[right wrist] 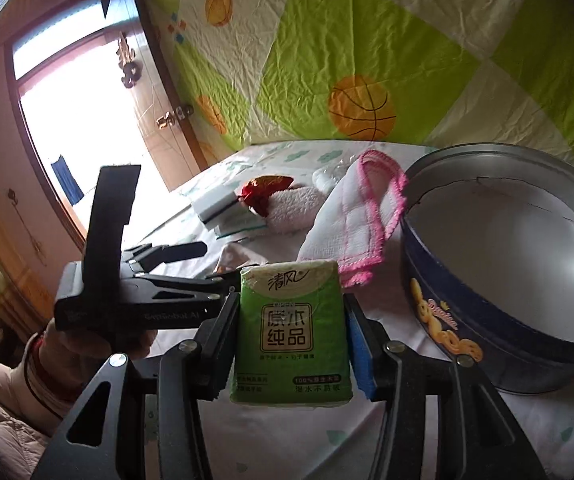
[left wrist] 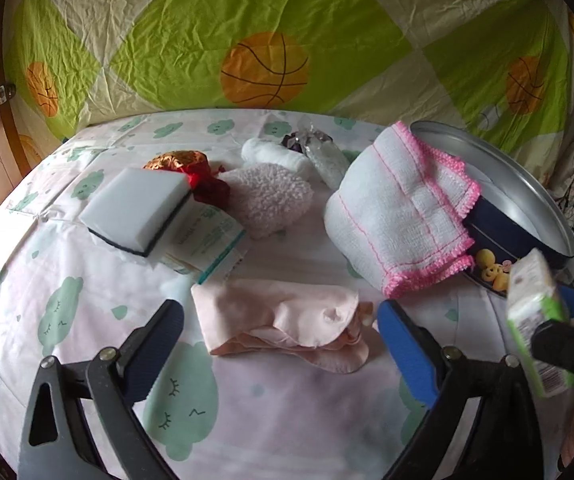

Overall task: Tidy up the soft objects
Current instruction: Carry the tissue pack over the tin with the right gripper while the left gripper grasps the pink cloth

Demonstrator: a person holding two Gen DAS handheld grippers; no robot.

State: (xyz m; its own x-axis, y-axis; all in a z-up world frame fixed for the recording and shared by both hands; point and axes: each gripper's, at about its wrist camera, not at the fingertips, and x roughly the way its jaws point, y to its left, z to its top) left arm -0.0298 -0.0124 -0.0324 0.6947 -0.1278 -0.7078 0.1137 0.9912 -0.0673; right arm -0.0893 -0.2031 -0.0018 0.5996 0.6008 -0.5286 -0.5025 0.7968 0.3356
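Observation:
My left gripper [left wrist: 281,314] hangs open over a folded pale pink cloth [left wrist: 283,320] on the bed, one finger on each side and neither touching it. My right gripper [right wrist: 291,344] is shut on a green tissue pack [right wrist: 291,328], held upright above the sheet beside a round blue tin [right wrist: 507,272]. The tin's inside looks empty. A white cloth with pink edging [left wrist: 399,208] is draped over the tin's rim [left wrist: 527,184]. Further back lie a white sponge [left wrist: 135,208], a fluffy pink mitt [left wrist: 271,196] and a red-and-gold bundle [left wrist: 183,164].
A flat wipes packet [left wrist: 207,244] lies under the sponge's corner. A white roll [left wrist: 271,152] and a clear plastic item [left wrist: 327,156] sit near the quilt-covered back wall [left wrist: 263,40]. A person's hand [right wrist: 87,344] holds the left gripper. A wooden door [right wrist: 159,92] stands at left.

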